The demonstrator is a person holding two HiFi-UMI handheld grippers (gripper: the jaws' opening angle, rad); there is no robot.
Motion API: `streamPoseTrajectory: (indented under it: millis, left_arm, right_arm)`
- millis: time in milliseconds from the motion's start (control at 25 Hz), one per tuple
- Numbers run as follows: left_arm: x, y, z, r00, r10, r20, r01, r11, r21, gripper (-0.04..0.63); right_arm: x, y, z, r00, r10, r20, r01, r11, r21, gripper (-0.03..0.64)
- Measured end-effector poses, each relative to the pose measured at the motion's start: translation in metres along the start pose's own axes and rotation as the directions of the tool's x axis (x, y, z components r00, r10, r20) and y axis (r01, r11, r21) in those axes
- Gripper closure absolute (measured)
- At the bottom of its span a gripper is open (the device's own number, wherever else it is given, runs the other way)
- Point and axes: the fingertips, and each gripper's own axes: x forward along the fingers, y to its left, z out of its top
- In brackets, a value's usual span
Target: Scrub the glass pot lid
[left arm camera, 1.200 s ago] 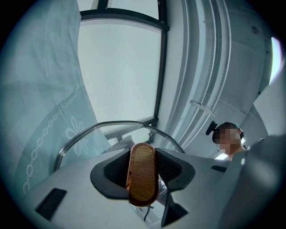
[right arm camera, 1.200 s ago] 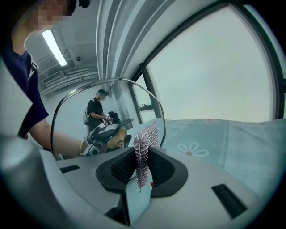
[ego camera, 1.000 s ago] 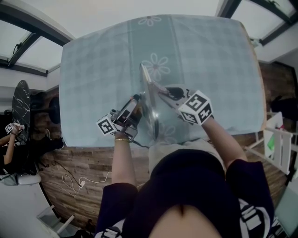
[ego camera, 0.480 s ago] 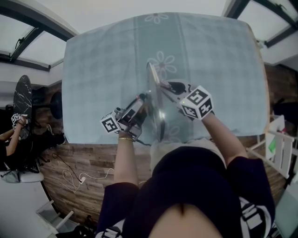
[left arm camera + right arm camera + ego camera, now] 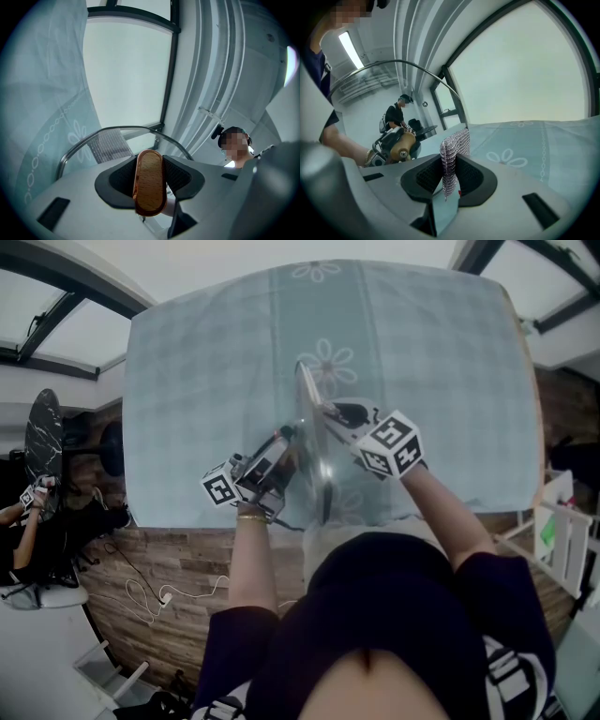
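The glass pot lid (image 5: 317, 451) stands on edge above the table, its metal rim (image 5: 89, 137) arching across both gripper views. My left gripper (image 5: 150, 174) is shut on the lid's wooden knob (image 5: 150, 185) and holds the lid up; in the head view this gripper (image 5: 279, 454) sits left of the glass. My right gripper (image 5: 450, 174) is shut on a silvery mesh scrubber (image 5: 452, 157), whose free end lies against the far face of the lid (image 5: 419, 72). Through the glass I see the knob (image 5: 403, 146) from behind. The right gripper (image 5: 339, 414) is right of the lid.
A pale blue checked tablecloth (image 5: 422, 362) with flower prints covers the table. Its near edge (image 5: 187, 526) runs just under my hands. A seated person (image 5: 23, 521) is at the far left, cables (image 5: 150, 601) lie on the wooden floor, and a white rack (image 5: 562, 535) stands at the right.
My right gripper has slid the scrubber a little across the lid's face, closer to the glass and slightly lower. The left gripper and the lid have kept still.
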Motion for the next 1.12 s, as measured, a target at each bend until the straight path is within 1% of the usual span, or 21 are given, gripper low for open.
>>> streamPoseTrajectory:
  millis: [320,480,680,1120]
  left_arm:
    - [0.001,-0.001,0.0,1.0,-0.013,0.002,0.013,1.0,-0.011,0.428]
    - [0.001,-0.002,0.0,1.0,-0.012,0.002,0.012,1.0,-0.008,0.428]
    - [0.001,-0.002,0.0,1.0,-0.014,0.008,0.014,1.0,-0.01,0.428]
    - [-0.001,0.001,0.001,1.0,-0.009,0.011,0.009,1.0,-0.01,0.428]
  right_arm:
    - [0.009,0.01,-0.009,0.998,0.048,-0.029,-0.048,0.999,-0.008,0.536]
    - [0.015,0.023,-0.016,0.995,0.088,-0.05,-0.089,0.996,-0.006,0.535]
    - [0.017,0.038,-0.026,0.987,0.146,-0.065,-0.145,0.989,0.026,0.535]
    - [0.013,0.056,-0.047,0.974,0.206,-0.097,-0.2,0.978,0.067,0.535]
